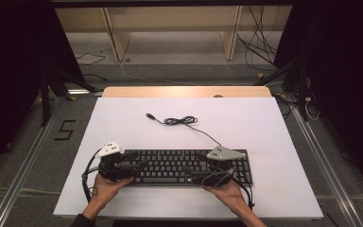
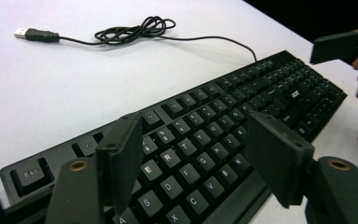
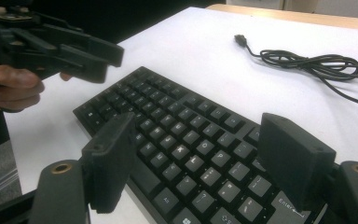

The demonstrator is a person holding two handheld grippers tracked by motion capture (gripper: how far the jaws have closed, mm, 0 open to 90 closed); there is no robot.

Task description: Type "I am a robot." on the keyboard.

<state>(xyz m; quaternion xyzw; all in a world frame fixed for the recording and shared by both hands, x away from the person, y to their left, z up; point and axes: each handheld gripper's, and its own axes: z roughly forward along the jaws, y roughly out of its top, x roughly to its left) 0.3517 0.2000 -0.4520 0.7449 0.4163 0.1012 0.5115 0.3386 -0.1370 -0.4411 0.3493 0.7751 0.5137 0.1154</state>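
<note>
A black keyboard (image 1: 179,166) lies on the white table top (image 1: 264,127) near the front edge. Its cable (image 1: 182,121) runs back to a loose coil and ends in a USB plug (image 1: 149,115). My left gripper (image 1: 139,161) hovers over the keyboard's left end, with its jaws open and nothing between them. In the left gripper view the jaws frame the letter keys (image 2: 186,154) without touching them. My right gripper (image 1: 197,164) is over the right half of the keyboard, also open and empty. The keyboard (image 3: 182,135) runs between its jaws in the right gripper view.
A wooden strip (image 1: 184,91) borders the table's far edge. Beyond it are shelf legs (image 1: 116,40) and loose cables on the floor (image 1: 260,52). Dark stands flank the table on both sides. Bare white surface surrounds the keyboard and the cable coil (image 2: 135,30).
</note>
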